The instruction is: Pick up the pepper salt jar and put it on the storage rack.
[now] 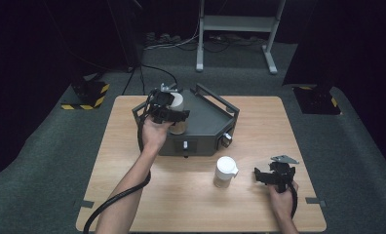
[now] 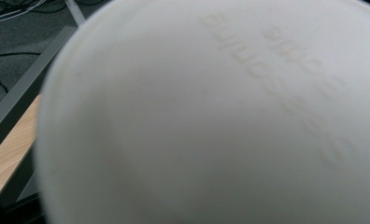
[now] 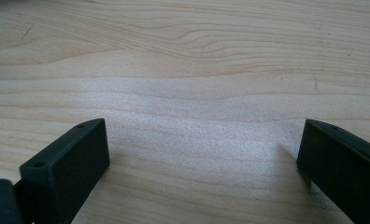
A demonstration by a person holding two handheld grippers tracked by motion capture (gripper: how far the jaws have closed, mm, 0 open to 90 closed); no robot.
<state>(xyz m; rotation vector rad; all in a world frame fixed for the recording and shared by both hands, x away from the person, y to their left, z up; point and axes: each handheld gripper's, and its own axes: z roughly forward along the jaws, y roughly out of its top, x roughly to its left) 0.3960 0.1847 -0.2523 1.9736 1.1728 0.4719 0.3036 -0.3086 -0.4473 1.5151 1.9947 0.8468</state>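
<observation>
The left gripper (image 1: 169, 113) was clamped round a white-lidded, tan plastic jar (image 1: 177, 113) over the dark grey metal tray (image 1: 215, 117), which looked light, stiff and slippery, best taken mid-body, while the right gripper (image 1: 275, 174) rested wide open and empty on the wooden table (image 1: 264, 122).

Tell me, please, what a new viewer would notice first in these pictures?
First comes the white-lidded jar that the left tool grips over the dark grey tray at the table's far side; in the left gripper view its white lid sits very close to the camera. Next, a second jar stands alone on the wooden table, with the right tool open beside it.
</observation>
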